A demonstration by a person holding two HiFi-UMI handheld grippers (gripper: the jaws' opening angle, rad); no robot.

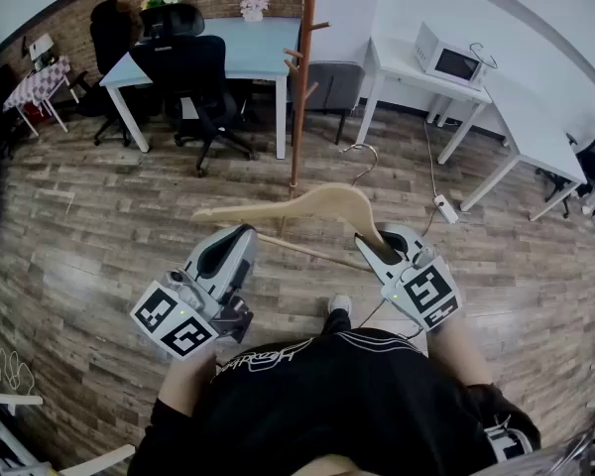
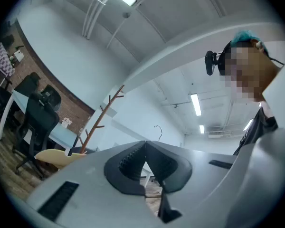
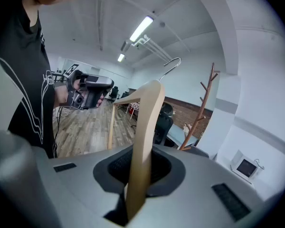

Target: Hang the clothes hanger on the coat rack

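A pale wooden clothes hanger [image 1: 307, 204] with a metal hook [image 1: 362, 157] is held level over the floor in front of me. My right gripper [image 1: 377, 241] is shut on the hanger's right arm, which runs up between the jaws in the right gripper view [image 3: 145, 127]. My left gripper [image 1: 240, 234] sits just under the hanger's left half, its jaws shut on nothing, and only the hanger's left tip [image 2: 57, 156] shows beside it. The brown wooden coat rack [image 1: 299, 77] stands ahead by the wall, beyond the hook.
A light blue table [image 1: 248, 53] with black office chairs [image 1: 193, 77] stands left of the rack, and a grey chair [image 1: 332, 82] just right of it. White desks [image 1: 521, 117] with a microwave [image 1: 446, 59] line the right wall. A power strip [image 1: 444, 208] lies on the wood floor.
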